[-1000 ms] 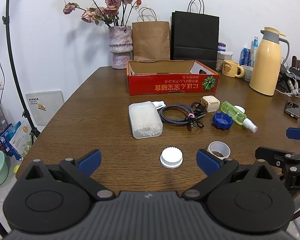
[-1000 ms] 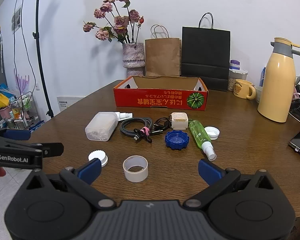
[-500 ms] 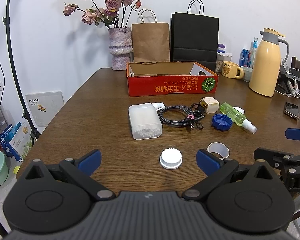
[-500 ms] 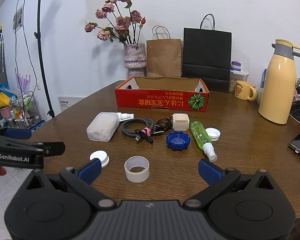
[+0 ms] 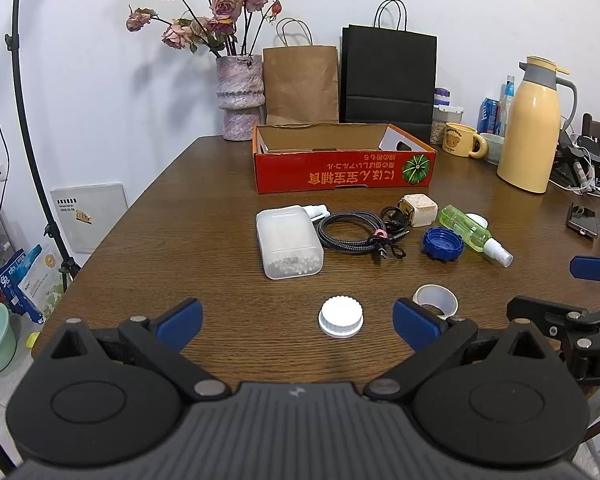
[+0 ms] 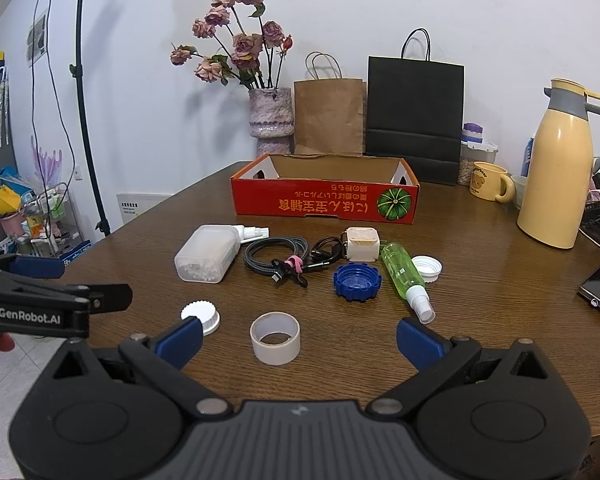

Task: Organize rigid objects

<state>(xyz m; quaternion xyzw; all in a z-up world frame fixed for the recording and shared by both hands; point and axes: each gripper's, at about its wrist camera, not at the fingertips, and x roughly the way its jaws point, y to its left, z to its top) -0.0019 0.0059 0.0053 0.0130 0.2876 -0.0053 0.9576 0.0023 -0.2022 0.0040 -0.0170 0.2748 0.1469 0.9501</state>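
My left gripper [image 5: 296, 322] is open above the near table edge, and a white ribbed cap [image 5: 341, 317] lies between its blue fingers. My right gripper [image 6: 298, 336] is open too, with a white tape roll [image 6: 275, 338] between its fingers. Farther back lie a frosted plastic box [image 5: 289, 242], a coiled black cable [image 5: 354, 234], a cream cube charger [image 5: 419, 210], a blue cap [image 5: 443, 244] and a green spray bottle [image 5: 470, 235]. An open red cardboard box [image 5: 342, 174] stands behind them. Another white cap [image 6: 427, 268] lies beside the bottle.
A vase of dried roses [image 5: 240, 96], a brown bag [image 5: 300, 80] and a black bag [image 5: 388, 80] line the wall. A yellow thermos [image 5: 534, 124], a mug [image 5: 460, 146] and a phone [image 5: 583, 220] stand at the right. A light stand [image 6: 88, 120] rises left of the table.
Both grippers have drawn slightly back and up, so the objects sit a little lower in view. Nothing on the table has moved and both stay open.
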